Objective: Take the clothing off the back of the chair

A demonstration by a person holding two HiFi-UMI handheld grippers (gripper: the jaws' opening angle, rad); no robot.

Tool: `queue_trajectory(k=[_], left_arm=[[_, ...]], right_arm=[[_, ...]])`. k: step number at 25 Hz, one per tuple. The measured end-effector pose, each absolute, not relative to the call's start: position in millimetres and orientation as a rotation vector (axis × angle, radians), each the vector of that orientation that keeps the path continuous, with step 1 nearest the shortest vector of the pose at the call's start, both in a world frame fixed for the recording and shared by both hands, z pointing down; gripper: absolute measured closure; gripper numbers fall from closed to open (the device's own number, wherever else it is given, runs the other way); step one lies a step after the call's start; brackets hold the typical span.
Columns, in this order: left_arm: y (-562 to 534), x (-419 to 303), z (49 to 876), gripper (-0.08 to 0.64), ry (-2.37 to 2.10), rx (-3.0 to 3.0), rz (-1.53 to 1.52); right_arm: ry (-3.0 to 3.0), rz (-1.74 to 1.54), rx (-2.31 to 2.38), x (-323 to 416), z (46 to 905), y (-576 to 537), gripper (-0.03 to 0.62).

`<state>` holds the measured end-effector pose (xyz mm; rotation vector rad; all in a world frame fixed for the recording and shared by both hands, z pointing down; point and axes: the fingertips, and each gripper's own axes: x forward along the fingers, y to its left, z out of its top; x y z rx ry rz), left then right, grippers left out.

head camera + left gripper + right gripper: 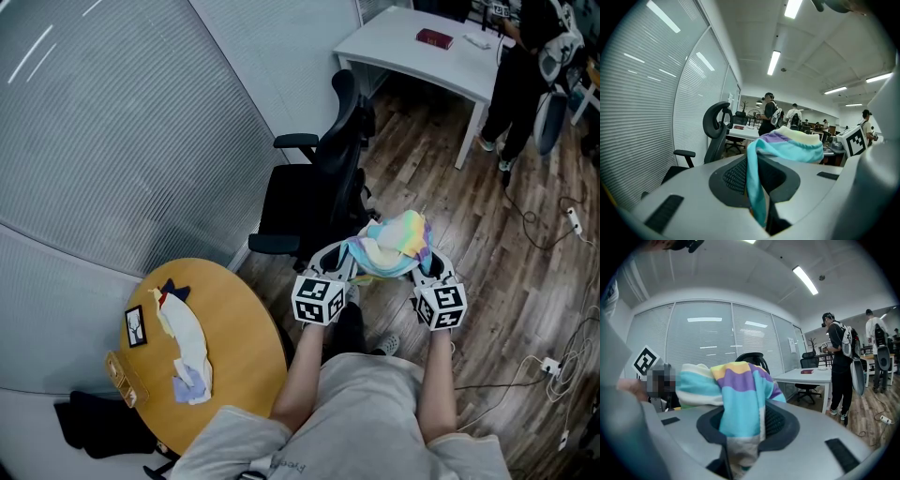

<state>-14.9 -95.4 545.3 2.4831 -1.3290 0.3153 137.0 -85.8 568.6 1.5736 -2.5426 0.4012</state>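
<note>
A pastel garment (392, 246), striped turquoise, purple, yellow and cream, is stretched between my two grippers just in front of the black office chair (323, 173). Whether it touches the chair's back I cannot tell. My left gripper (343, 264) is shut on the garment's turquoise edge (757, 187), which hangs out of the left gripper (759, 180). My right gripper (424, 267) is shut on a thick fold of the garment (740, 394), bunched in the right gripper (743, 427). The chair (715, 133) stands ahead to the left, its headrest (752, 357) just behind the cloth.
A round wooden table (239, 319) with a white cloth (187, 342) stands at my left. A blinds-covered glass wall (112, 122) runs behind the chair. Farther off is a white desk (412, 56) with a red book (434, 38), a standing person (520, 75) and floor cables (553, 366).
</note>
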Motion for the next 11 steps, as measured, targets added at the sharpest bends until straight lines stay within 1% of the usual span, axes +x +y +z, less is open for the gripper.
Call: queue_trajectory(k=[11], left_arm=[[-92.8, -20.1, 543.3, 0.503, -1.352, 2.48, 0.321]], right_arm=[[-2.568, 0.389, 1.551, 130.0, 565.6, -86.2, 0.462]])
